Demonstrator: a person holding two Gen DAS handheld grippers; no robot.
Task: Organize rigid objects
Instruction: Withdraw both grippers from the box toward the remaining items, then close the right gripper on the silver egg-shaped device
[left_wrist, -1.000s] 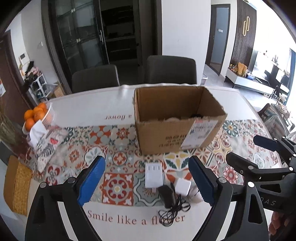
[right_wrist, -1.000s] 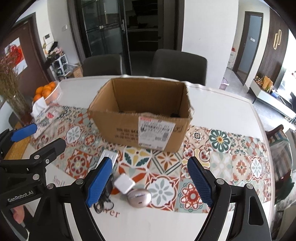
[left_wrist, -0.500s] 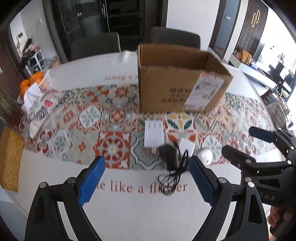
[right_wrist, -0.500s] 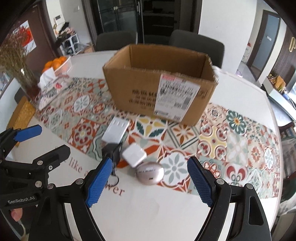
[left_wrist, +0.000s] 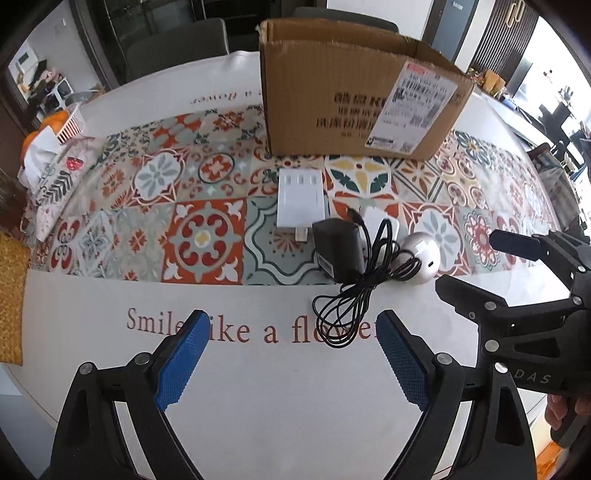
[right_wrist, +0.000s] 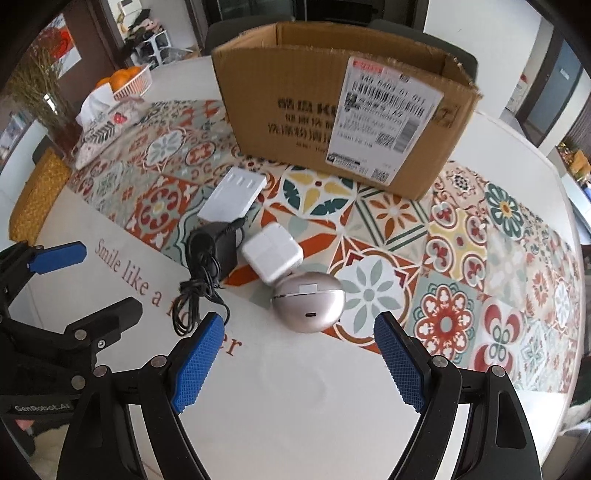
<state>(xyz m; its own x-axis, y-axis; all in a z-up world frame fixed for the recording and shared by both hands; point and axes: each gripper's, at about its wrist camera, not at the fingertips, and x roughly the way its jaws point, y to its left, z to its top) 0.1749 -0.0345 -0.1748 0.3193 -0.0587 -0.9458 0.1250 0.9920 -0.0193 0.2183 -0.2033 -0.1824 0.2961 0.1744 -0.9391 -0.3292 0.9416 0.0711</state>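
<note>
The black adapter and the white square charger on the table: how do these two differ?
The black adapter is dark and taller than wide; the white square charger is white and square with rounded corners. The black adapter has a coiled black cable attached; the white square charger shows none. Both lie on the table, side by side.

Home dining rm: round tabletop (left_wrist: 258, 387) w/ patterned cloth (left_wrist: 147, 192), dark chairs (left_wrist: 173, 44), basket of oranges (right_wrist: 127, 79), living rm beyond.
</note>
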